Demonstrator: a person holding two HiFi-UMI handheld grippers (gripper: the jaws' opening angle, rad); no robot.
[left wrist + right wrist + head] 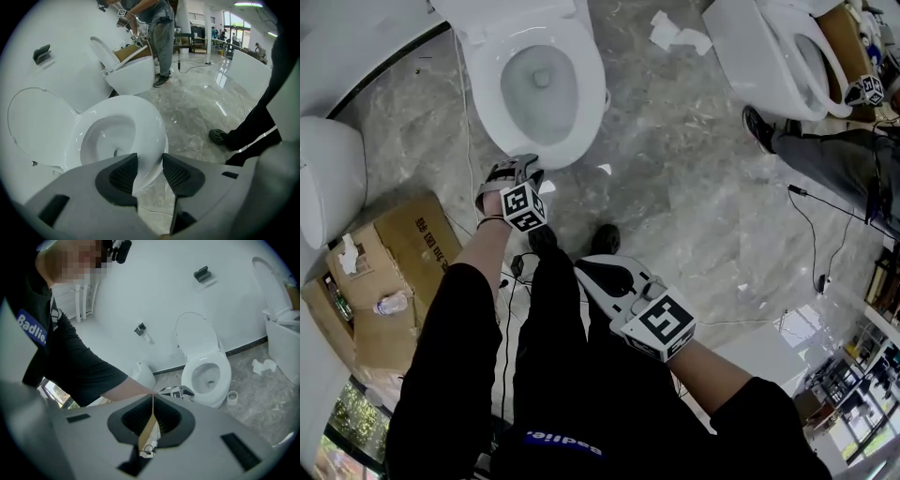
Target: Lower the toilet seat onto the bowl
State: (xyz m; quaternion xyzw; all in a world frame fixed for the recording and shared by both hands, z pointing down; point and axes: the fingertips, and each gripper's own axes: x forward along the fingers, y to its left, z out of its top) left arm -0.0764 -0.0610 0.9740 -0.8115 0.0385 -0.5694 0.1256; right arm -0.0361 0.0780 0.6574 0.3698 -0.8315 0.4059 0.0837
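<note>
a grey marbled floor (694, 197) meets a white wall (70, 28). nearest, beside the person's black trousers (553, 356), the right tool (581, 266) is clenched, its jaws together on nothing. further out, the left tool (525, 161) is released, jaws apart at the front rim of the toilet bowl (586, 103), which shows through the gap ungripped. behind the bowl, the toilet seat (35, 126) stands raised against the wall. a cardboard box (403, 248) lies to the left. a second toilet (769, 66) and another person (830, 155) are well beyond.
</note>
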